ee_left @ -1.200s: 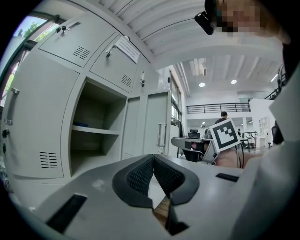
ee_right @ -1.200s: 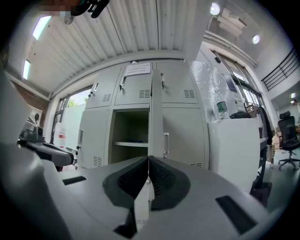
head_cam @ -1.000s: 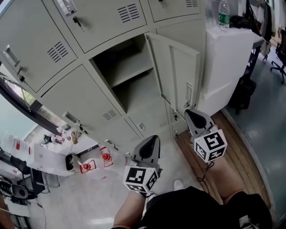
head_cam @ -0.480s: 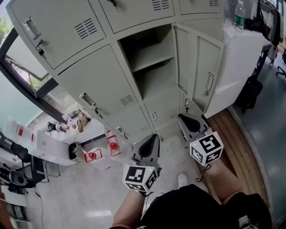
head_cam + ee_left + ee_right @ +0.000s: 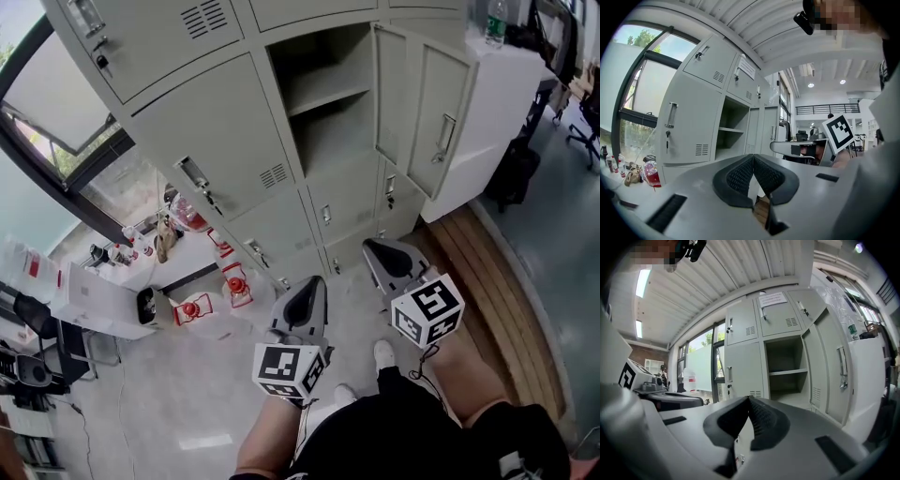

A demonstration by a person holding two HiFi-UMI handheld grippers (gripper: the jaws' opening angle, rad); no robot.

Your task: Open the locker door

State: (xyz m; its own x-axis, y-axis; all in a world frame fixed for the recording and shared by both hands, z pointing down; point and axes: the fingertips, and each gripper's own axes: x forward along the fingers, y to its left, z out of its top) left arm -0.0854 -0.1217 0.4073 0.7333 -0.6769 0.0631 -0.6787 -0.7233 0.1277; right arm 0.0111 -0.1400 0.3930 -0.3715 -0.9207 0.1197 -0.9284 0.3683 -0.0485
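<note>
Alt text: seen from your head, a bank of pale grey metal lockers rises ahead. The locker door (image 5: 441,103) already stands swung wide to the right of its open compartment (image 5: 328,141), which is bare apart from one shelf (image 5: 326,97). A vertical handle (image 5: 442,139) shows on the door.

Your left claw (image 5: 312,284) and right claw (image 5: 372,247) are held low in front of you, well apart from the lockers. In each gripper view the ribbed pads (image 5: 740,174) are clenched together at the tips with nothing between them.

The opening looks done. To finish well, keep both claws clear of the door's free edge so you do not knock it back. If you want it wider, push gently near the handle and follow the hinge's arc, not a straight line.

Writing:
- A white paper notice (image 5: 772,299) is stuck on an upper locker door, its print too small to read.
- A bottle (image 5: 495,21) on the white cabinet has a green label, not legible.
- Each marker cube (image 5: 427,311) carries only black-and-white squares.
</note>
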